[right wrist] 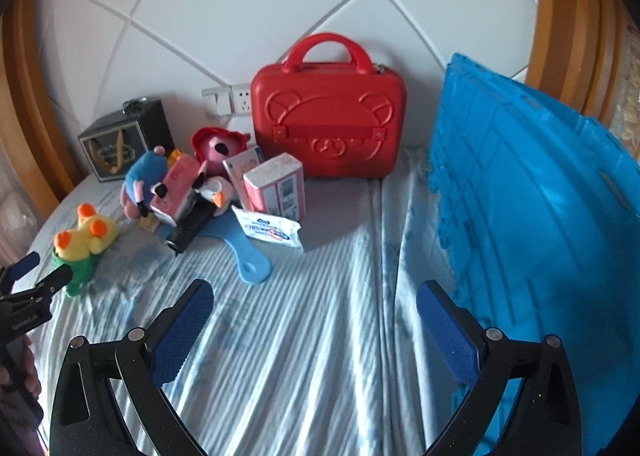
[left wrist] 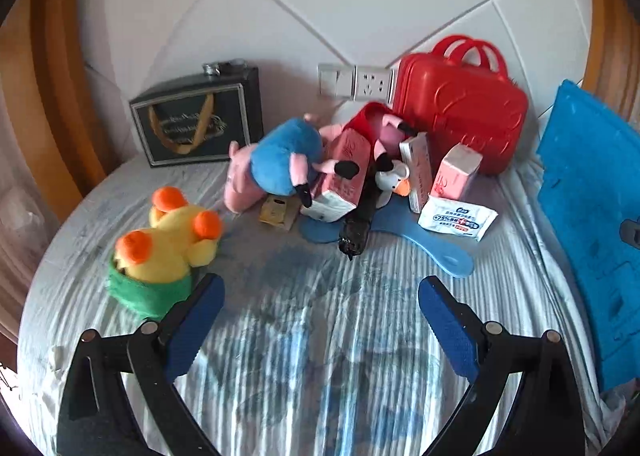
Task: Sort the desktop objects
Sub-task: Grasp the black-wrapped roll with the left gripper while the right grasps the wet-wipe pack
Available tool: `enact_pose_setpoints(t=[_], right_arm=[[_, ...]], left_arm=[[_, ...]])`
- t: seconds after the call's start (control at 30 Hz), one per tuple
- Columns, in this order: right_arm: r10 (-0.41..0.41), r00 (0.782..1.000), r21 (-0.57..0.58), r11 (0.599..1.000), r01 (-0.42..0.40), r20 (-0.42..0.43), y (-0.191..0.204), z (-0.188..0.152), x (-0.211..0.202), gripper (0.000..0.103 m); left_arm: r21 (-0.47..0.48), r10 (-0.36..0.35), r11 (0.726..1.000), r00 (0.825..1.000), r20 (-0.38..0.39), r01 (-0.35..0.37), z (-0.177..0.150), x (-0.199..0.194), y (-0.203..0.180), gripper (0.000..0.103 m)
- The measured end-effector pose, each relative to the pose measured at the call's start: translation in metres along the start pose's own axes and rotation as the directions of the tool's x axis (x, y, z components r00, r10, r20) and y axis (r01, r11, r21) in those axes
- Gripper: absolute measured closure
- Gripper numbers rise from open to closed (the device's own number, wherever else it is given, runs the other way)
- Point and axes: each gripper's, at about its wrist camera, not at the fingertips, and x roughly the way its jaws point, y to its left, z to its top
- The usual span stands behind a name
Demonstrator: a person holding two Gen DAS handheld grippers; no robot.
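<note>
A heap of objects lies on the striped sheet: a blue-and-pink plush pig (left wrist: 280, 164) (right wrist: 140, 180), pink tissue packs (left wrist: 456, 172) (right wrist: 276, 186), a wipes packet (left wrist: 458, 218) (right wrist: 272, 230), a black cylinder (left wrist: 358, 224) (right wrist: 188, 230) and a light blue paddle (left wrist: 432, 248) (right wrist: 246, 252). A yellow plush with orange knobs (left wrist: 168, 244) (right wrist: 86, 236) lies apart at the left. My left gripper (left wrist: 320, 288) is open, its left fingertip beside that plush. My right gripper (right wrist: 314, 292) is open over bare sheet, with nothing between its fingers.
A red case with handles (left wrist: 460, 120) (right wrist: 330, 124) stands against the white padded wall. A black gift bag (left wrist: 196, 120) (right wrist: 120, 144) sits at the back left. A blue plastic crate (left wrist: 592, 216) (right wrist: 540, 216) lies at the right. Wall sockets (left wrist: 356, 82) are behind the heap.
</note>
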Motion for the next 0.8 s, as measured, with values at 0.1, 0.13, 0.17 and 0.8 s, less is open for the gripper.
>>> enact_pose_setpoints(t=[0.1, 0.13, 0.17, 0.8], right_arm=[[0.013, 0.999, -0.027, 1.0, -0.014, -0.031, -0.003, 0.011, 0.046, 0.0], [0.018, 0.999, -0.032, 0.999, -0.019, -0.04, -0.004, 0.013, 0.059, 0.0], [0.028, 0.998, -0.034, 0.999, -0.03, -0.054, -0.005, 0.016, 0.077, 0.0], [0.128, 0.973, -0.085, 0.986, -0.146, -0.194, 0.021, 0.029, 0.267, 0.008]], left_arm=[[0.028, 0.016, 1.0, 0.999, -0.035, -0.015, 0.009, 0.052, -0.011, 0.004], [0.036, 0.015, 0.999, 0.999, -0.044, -0.013, 0.012, 0.067, -0.014, 0.005], [0.046, 0.011, 0.999, 0.999, -0.053, -0.008, 0.014, 0.084, -0.018, 0.009], [0.093, -0.005, 0.995, 0.984, -0.178, 0.021, 0.019, 0.222, -0.053, 0.066]])
